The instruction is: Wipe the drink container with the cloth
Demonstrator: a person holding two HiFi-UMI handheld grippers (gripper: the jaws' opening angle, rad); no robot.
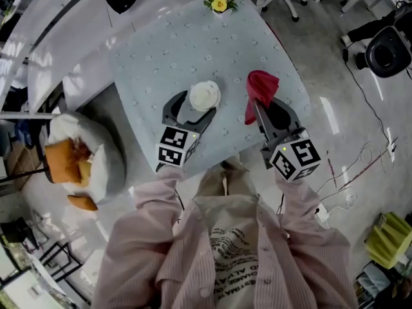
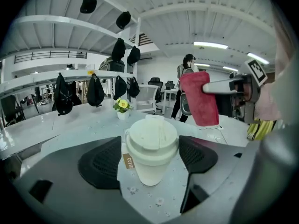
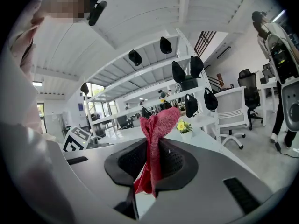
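Open-plan office, white shelving hung with black caps [image 2: 96,91]: the desk [image 1: 148,56], under a pale flower-print cover, carries a white lidded paper cup [image 1: 205,96] near its middle and a small pot of yellow flowers [image 1: 219,3] at its far edge. Your left gripper [image 1: 192,111] is spread wide around the cup, which stands upright on the desk between the two black pads. A gap shows on the cup's right-hand side; whether the other pad touches it cannot be told. Your right gripper [image 1: 262,108] is clamped tight on a red cloth [image 1: 261,85], its folds bunched between the jaws and spilling out above and below them. The cloth hangs in the air just to the right of the cup, clear of it.
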